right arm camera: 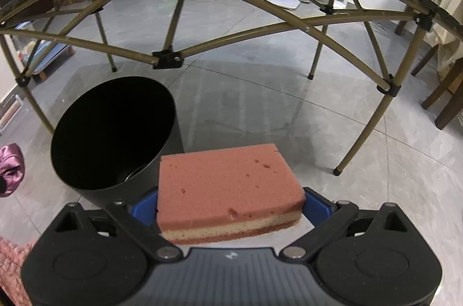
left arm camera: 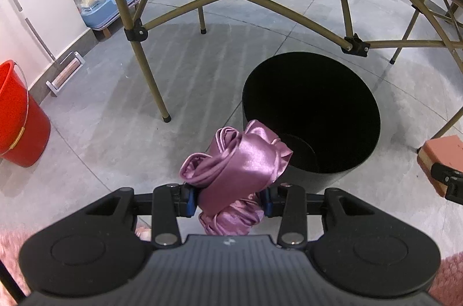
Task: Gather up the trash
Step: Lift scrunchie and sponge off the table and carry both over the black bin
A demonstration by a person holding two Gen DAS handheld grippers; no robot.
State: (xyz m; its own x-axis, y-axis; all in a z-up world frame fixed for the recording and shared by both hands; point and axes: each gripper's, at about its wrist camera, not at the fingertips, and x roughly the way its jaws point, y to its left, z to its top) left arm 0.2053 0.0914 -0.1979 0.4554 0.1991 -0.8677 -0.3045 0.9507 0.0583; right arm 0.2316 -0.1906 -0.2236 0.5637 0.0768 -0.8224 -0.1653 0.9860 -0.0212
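Your left hand-held gripper [left arm camera: 230, 197] is clamped on a crumpled pink satin cloth [left arm camera: 235, 164], jaws nearly closed around it, and the cloth hangs just near and left of the open black bin [left arm camera: 311, 115] on the grey floor [left arm camera: 115, 117]. Your right hand-held gripper [right arm camera: 231, 204] has its jaws spread wide and pressed against both ends of a pink layered sponge [right arm camera: 228, 187], held just right of that same bin. Beyond the bin stand the legs of the folding counter [left arm camera: 144, 68]; a red bucket [left arm camera: 17, 117] sits far left.
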